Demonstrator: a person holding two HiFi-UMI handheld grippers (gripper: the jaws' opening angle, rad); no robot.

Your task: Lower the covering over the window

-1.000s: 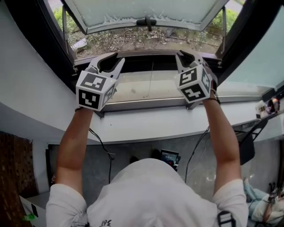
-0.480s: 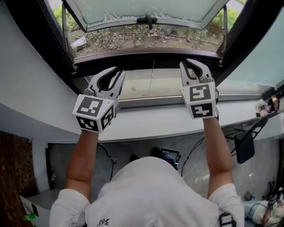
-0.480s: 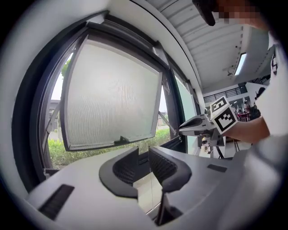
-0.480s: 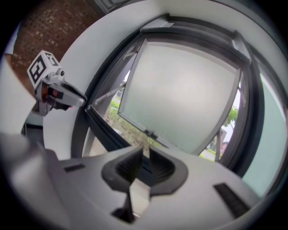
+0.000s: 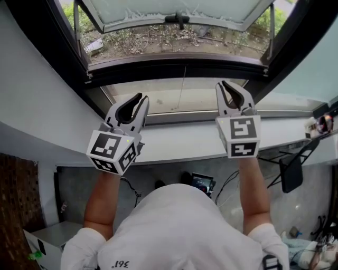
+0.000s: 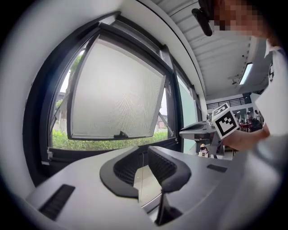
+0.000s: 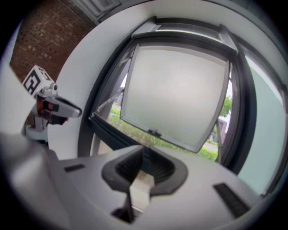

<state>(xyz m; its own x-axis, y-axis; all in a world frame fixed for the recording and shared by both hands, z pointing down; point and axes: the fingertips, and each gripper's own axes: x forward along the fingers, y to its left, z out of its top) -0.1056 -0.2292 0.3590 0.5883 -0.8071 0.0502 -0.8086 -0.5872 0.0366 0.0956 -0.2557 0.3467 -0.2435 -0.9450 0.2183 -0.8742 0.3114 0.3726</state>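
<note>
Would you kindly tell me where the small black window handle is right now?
Head view, top centre: the small black window handle sits midway along the near edge of the frosted glass pane.

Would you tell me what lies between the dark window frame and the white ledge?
Head view: a pale panel with a thin vertical line, then a grey rail.

A pale see-through covering [image 5: 158, 97] is stretched flat across part of the dark-framed window [image 5: 174, 66]. It may be a fine net. A grey bar [image 5: 179, 120] runs along its bottom edge, and a thin string [image 5: 183, 89] runs down its middle. The window's cloudy glass pane [image 5: 174, 10] is swung outward.
</note>
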